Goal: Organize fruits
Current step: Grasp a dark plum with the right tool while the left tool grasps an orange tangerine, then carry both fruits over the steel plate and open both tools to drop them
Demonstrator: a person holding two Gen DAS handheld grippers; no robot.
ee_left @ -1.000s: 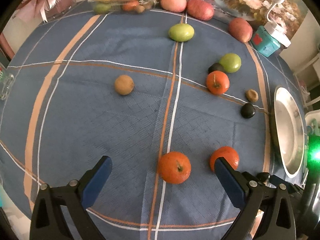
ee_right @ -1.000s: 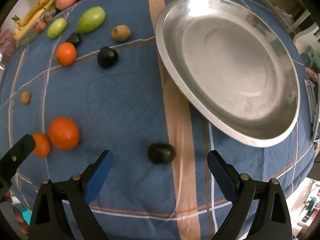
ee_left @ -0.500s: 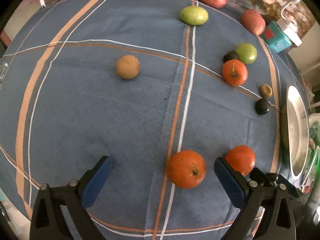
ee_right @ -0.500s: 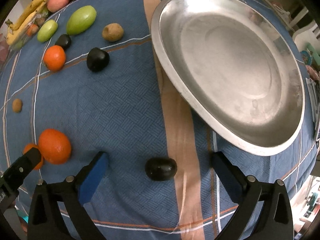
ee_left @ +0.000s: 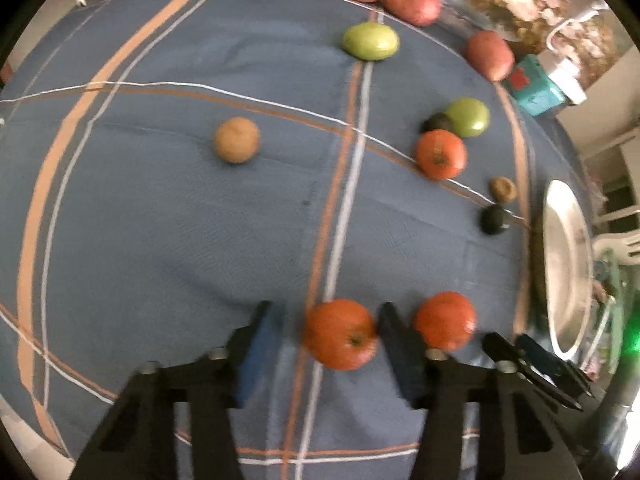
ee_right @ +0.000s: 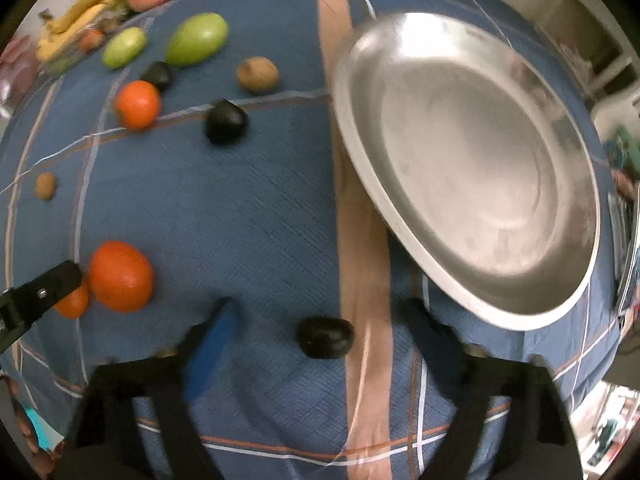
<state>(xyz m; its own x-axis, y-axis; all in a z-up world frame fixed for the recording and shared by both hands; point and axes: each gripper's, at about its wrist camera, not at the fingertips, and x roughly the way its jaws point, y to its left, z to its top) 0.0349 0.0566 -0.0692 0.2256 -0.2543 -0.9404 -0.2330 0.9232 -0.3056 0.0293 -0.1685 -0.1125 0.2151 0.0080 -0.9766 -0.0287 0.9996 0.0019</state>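
My left gripper [ee_left: 326, 332] straddles an orange tangerine [ee_left: 340, 334] on the blue cloth, jaws narrowed around it; the right pad touches it, a small gap shows at the left pad. A second tangerine [ee_left: 445, 320] lies just right of it. My right gripper [ee_right: 320, 330] is partly open around a dark plum [ee_right: 325, 337], with gaps on both sides. The steel plate [ee_right: 404, 216] lies just beyond to the right and also shows in the left wrist view [ee_left: 554, 264].
More fruit is scattered farther back: a third tangerine [ee_left: 440, 154], green mangoes [ee_left: 370, 41], red apples [ee_left: 412, 2], a brown fruit [ee_left: 237, 140], another dark plum [ee_right: 225, 121], a kiwi [ee_right: 257, 74], bananas [ee_right: 80, 4]. A teal box [ee_left: 536, 88] stands at the back right.
Both grippers moved forward and down and their jaws narrowed. The left now brackets the tangerine; the right now brackets the dark plum.
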